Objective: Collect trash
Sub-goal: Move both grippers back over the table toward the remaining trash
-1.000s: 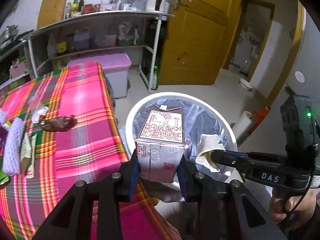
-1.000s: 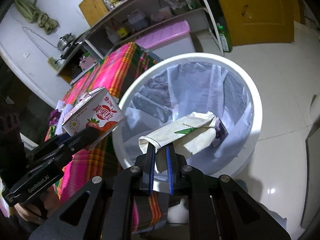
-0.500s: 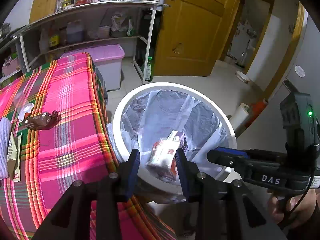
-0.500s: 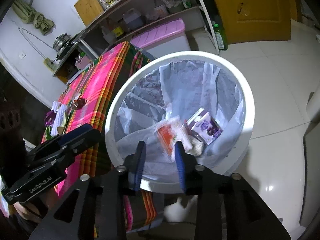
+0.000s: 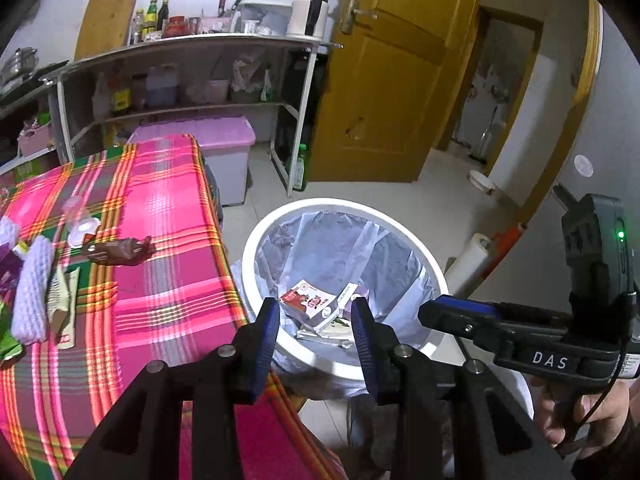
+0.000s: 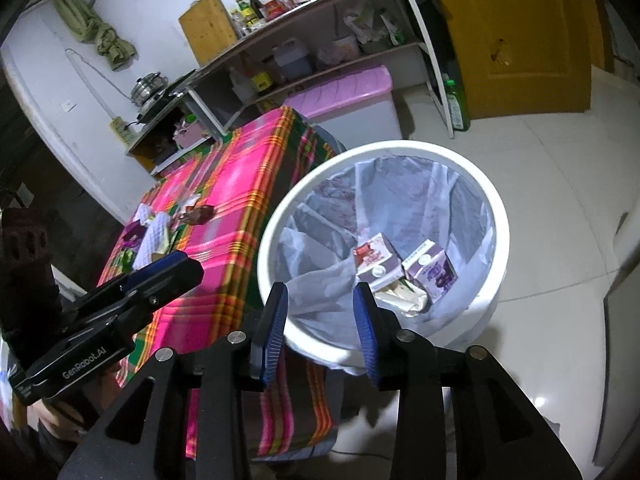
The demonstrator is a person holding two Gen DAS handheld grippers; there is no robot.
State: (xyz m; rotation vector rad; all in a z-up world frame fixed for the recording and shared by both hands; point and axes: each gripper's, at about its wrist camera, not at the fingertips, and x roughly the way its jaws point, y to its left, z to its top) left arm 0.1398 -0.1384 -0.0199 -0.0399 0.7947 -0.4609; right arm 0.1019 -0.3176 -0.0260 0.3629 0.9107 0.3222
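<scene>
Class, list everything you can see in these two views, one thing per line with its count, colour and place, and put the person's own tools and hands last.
Trash bin: one, white, clear liner, floor beside table.
Strawberry carton: one, red-white, in bin.
Purple carton: one, in bin beside the first.
Paper wrapper: one, cream, under cartons.
Tablecloth: one, pink plaid, on table.
Brown wrapper: one, on tablecloth.
Foam net sleeve: one, white, table's left edge.
Storage box: one, pink lid, under shelf.
Door: one, yellow-brown, behind bin.
Left gripper: black, blue pads, empty, over bin.
Right gripper: same, opening, empty.
Hand: one, holding right gripper's handle.
</scene>
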